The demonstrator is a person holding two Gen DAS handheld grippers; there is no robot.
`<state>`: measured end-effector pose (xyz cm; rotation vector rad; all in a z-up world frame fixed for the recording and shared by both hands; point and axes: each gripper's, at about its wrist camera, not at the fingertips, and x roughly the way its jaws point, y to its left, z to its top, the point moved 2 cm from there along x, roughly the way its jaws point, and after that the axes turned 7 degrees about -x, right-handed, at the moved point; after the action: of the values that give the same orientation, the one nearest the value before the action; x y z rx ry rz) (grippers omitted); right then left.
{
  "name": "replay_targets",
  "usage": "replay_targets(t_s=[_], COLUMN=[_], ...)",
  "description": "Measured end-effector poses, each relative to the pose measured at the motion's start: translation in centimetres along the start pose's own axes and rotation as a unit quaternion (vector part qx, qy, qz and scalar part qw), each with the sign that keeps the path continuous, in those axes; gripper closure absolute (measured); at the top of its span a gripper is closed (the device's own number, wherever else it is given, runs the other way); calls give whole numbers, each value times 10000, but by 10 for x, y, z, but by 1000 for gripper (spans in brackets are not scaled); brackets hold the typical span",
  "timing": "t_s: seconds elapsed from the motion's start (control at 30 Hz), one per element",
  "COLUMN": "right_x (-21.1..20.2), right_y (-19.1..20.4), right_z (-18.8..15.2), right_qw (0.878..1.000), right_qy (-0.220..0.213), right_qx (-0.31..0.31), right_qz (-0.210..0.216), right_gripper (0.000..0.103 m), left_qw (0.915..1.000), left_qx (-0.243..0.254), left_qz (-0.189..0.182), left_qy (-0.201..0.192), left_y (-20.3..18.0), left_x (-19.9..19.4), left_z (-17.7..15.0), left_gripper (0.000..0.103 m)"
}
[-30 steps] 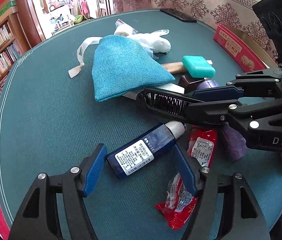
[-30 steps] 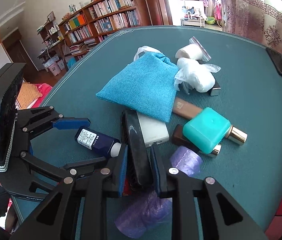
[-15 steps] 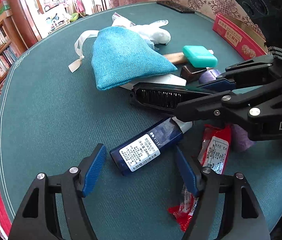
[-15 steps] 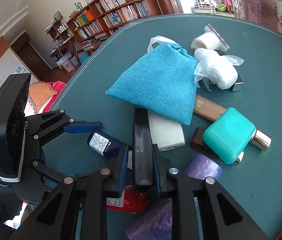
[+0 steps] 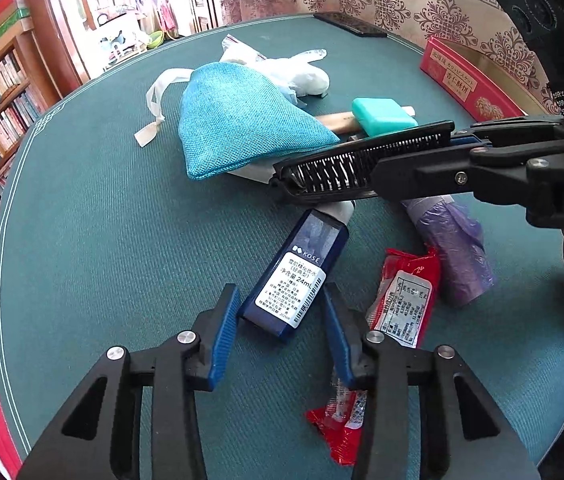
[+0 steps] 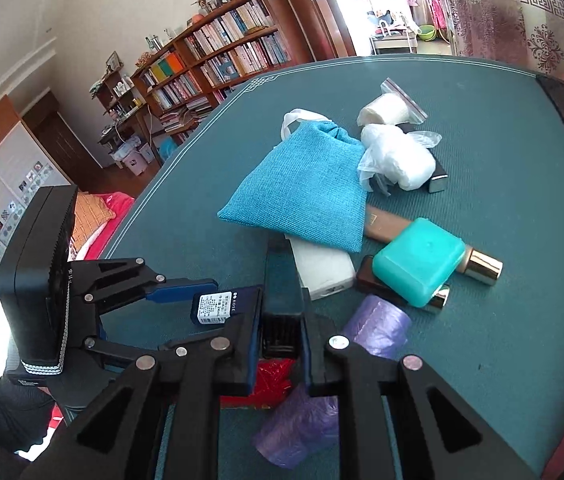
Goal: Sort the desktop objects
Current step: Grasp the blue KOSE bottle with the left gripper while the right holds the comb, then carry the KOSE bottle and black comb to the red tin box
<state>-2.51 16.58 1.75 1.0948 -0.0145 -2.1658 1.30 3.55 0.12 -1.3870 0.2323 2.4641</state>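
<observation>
My right gripper (image 6: 281,328) is shut on a black comb (image 5: 362,164), which it holds level above the table; the comb (image 6: 280,280) sticks out forward between its fingers. My left gripper (image 5: 280,312) is open, its blue pads on either side of the base of a dark blue Kose bottle (image 5: 298,268) lying on the green table (image 5: 102,240). The bottle (image 6: 222,304) also shows between the left gripper's fingers in the right wrist view.
A turquoise cloth pouch (image 5: 242,128), white plastic-wrapped bundles (image 6: 398,156), a teal box (image 6: 420,266), a tan tube with gold cap (image 6: 478,266), a white block (image 6: 326,268), purple bag rolls (image 5: 454,248) and a red sachet (image 5: 402,292) lie nearby. A red tin (image 5: 466,76) stands at the right edge.
My right gripper has lifted the comb off the table, clear of the pile. My left gripper has closed in around the base of the blue bottle, still open.
</observation>
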Motion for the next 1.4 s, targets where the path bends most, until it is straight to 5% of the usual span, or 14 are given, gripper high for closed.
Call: replay_targets(t_s=[0.27,0.4,0.67,0.8,0.93,1.4], right_x=[2,2,15,22,22,-29], right_y=[4,-4,-6,-7,-5,-11], right_z=[-4,-9,-7,-4,-4,0], right_qw=[9999,9997,9993,9992,9993,9977], right_qy=[73,206,352,388,337,-574], right_qx=[-42,-2,38,33,-14,325], right_qz=[-55,-137,-118,-108,-144,-160], right_gripper=[85,82,80,78,78,85], left_qw=[9997,9992,10000,9999,9998,9968], left_qx=[141,205,63,97,123,-641], left_qz=[218,345,40,-117,-90,-255], left_qy=[4,-4,12,-37,-101,-402], left_y=[-1,0,0,-4,-10,-6], left_x=[-2,1,9,9,8,-12], left_z=[-6,1,8,9,9,14], left_gripper=[61,46,44,64,71,72])
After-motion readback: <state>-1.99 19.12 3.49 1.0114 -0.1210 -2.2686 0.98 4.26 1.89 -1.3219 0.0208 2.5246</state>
